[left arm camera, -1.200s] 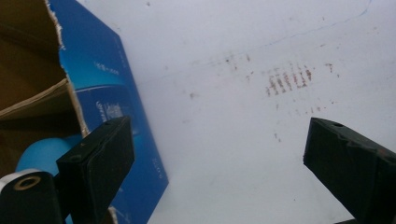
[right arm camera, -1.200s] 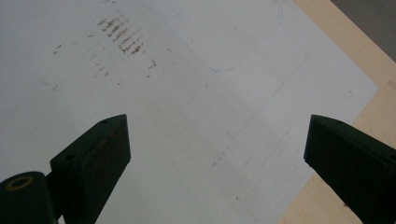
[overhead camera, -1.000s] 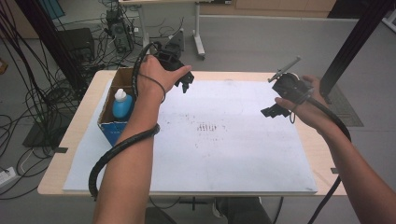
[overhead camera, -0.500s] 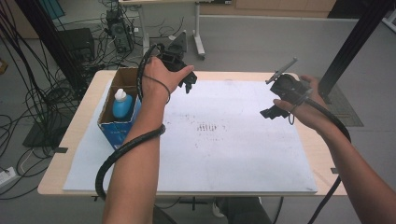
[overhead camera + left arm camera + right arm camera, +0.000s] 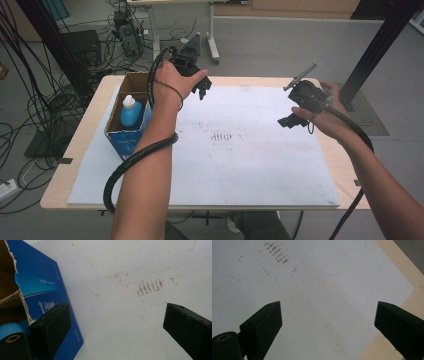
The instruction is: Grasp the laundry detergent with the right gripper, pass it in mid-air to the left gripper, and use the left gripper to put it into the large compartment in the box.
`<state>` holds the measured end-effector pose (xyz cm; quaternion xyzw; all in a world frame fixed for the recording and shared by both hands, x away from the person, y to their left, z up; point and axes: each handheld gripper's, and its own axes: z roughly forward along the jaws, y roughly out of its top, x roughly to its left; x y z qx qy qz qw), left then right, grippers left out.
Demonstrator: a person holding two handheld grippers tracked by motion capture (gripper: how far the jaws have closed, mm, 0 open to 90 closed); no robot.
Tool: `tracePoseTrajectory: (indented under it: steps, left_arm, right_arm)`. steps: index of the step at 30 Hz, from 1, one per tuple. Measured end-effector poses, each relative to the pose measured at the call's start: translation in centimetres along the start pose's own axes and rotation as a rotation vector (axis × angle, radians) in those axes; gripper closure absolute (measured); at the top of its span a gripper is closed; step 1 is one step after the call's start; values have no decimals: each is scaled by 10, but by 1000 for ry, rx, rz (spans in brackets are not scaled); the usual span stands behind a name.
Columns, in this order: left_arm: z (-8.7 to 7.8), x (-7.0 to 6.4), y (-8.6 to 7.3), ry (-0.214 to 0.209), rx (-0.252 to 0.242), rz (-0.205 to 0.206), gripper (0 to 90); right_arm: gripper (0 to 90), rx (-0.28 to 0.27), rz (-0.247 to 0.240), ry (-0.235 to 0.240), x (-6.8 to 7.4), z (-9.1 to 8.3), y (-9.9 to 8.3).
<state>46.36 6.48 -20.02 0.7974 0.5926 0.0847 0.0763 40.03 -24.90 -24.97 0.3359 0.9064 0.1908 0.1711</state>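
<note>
Two grippers hang above a white sheet [image 5: 260,150] that covers most of the table [image 5: 95,100], and neither holds anything. The left gripper [image 5: 202,90] is raised near the sheet's far left part, just beside a blue cardboard box [image 5: 122,137]; its jaws stand wide apart in the left gripper view, with the box's blue wall [image 5: 47,295] by one of them. A blue bottle [image 5: 131,111] stands upright in the box, its long axis vertical and its white cap pointing up. The right gripper [image 5: 289,120] hovers over the sheet's right side, well apart from the box, jaws likewise spread over bare sheet near the wooden table edge [image 5: 392,272]. Faint brownish marks [image 5: 222,136] lie mid-sheet.
</note>
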Motion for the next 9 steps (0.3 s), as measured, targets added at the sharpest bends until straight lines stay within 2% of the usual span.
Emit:
tracePoseTrajectory:
  steps: [9]
  left_arm:
    - [4, 2, -2, -4, 6, -8, 85]
  right_arm:
    - [77, -6, 3, 3, 2, 2, 1]
